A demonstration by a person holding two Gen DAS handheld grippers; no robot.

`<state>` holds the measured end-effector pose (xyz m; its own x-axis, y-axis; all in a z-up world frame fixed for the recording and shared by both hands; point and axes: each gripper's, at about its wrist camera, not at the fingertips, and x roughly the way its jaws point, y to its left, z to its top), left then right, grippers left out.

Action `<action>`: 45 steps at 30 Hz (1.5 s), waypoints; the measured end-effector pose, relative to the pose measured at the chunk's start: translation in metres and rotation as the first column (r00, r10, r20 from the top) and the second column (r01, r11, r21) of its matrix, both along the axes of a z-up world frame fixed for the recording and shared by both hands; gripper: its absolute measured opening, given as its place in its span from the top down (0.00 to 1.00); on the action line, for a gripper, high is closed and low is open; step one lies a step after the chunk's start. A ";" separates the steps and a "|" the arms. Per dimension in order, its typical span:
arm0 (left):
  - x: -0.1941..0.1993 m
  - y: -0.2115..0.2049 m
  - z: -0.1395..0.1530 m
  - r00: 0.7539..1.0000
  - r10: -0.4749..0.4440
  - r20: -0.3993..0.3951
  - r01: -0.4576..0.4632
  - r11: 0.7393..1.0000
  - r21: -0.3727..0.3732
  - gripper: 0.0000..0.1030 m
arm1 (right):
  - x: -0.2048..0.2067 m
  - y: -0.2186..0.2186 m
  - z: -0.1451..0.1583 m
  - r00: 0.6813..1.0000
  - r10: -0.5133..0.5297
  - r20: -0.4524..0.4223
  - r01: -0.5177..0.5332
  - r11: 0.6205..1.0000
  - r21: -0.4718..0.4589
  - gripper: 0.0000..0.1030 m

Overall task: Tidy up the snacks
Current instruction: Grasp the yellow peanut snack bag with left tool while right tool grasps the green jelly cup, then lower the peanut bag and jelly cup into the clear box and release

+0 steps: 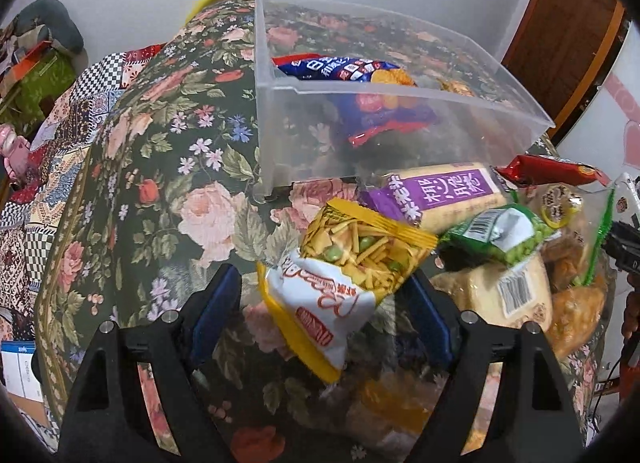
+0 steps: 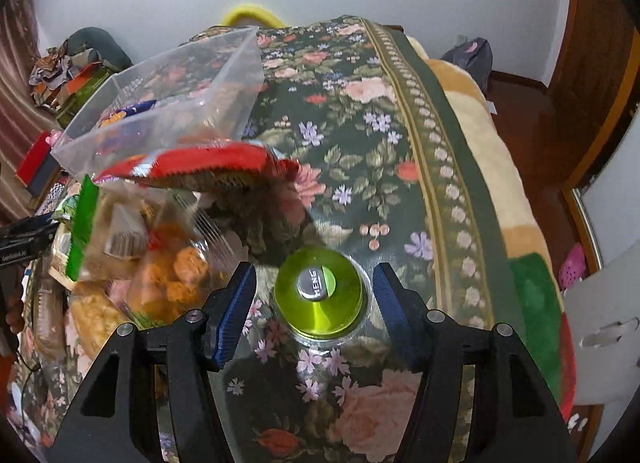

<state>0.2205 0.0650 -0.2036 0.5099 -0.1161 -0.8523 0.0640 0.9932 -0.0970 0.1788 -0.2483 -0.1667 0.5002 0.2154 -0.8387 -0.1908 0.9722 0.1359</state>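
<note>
A clear plastic bin stands on the floral cloth and holds a blue snack bag; it also shows in the right wrist view. My left gripper is open, its jaws on either side of a yellow-and-white snack bag that lies on the cloth. Beside it lie a purple-labelled pack, a green pea pack and a red bag. My right gripper is open and empty above a jar with a green lid. A red bag looks blurred near the bin.
A heap of clear bags with fried snacks lies left of the right gripper. The table edge and a beige blanket are on the right. Cluttered boxes and cloths sit beyond the table's left side.
</note>
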 end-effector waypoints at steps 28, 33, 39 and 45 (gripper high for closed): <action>-0.037 0.006 0.053 0.985 0.013 0.172 -0.014 1.000 0.000 0.53 | -0.001 -0.008 0.034 0.995 -0.033 0.095 0.029 0.999 0.039 0.56; -0.032 0.006 0.077 0.974 0.017 0.225 -0.013 1.000 -0.021 0.53 | 0.005 -0.002 0.066 0.984 -0.017 0.175 0.012 0.999 0.034 0.56; -0.018 0.002 0.101 0.962 0.019 0.272 -0.007 0.999 -0.045 0.53 | 0.018 0.018 0.097 0.966 0.022 0.257 -0.031 0.999 0.030 0.56; -0.006 -0.004 0.112 0.954 0.018 0.299 -0.003 0.999 -0.051 0.53 | 0.029 0.042 0.110 0.952 0.073 0.298 -0.087 0.996 0.033 0.56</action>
